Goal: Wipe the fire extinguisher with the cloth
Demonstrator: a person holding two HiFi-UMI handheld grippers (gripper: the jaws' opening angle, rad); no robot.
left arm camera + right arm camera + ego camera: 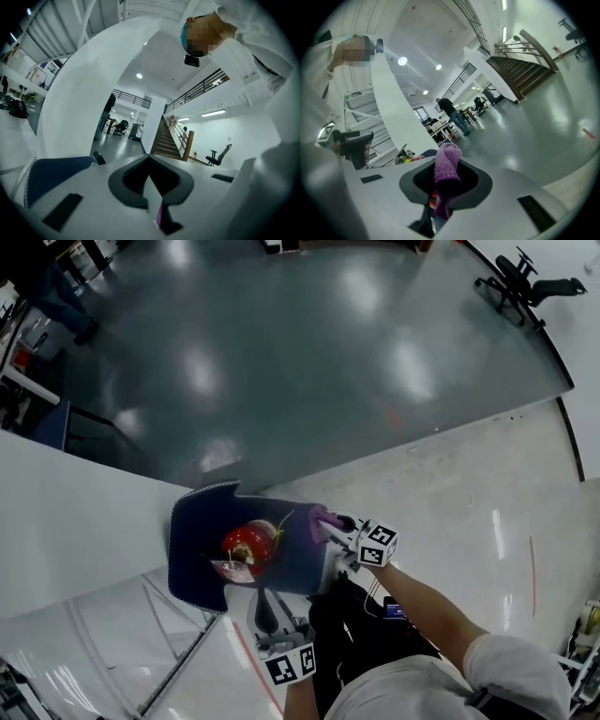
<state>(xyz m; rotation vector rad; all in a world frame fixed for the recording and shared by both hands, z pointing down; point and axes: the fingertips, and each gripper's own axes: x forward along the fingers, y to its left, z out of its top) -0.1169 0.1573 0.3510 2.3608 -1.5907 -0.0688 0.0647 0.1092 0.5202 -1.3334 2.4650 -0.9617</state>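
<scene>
The red fire extinguisher [248, 547] stands inside a dark blue holder [202, 568] by a white wall. My right gripper [330, 521] is just right of the extinguisher's top, shut on a purple cloth [323, 519]. In the right gripper view the purple cloth [446, 173] sticks up between the jaws of the right gripper [447, 164], with the extinguisher's valve [407, 154] beyond. My left gripper [265, 604] is below the extinguisher, pointing up at it. In its own view the left gripper [150, 161] has its jaws together with nothing clear between them.
A white wall panel [75, 521] runs along the left, with a metal frame [178, 634] under it. An office chair [523, 279] stands at the far right on the glossy dark floor [309, 362]. A person [56, 296] is at the far left.
</scene>
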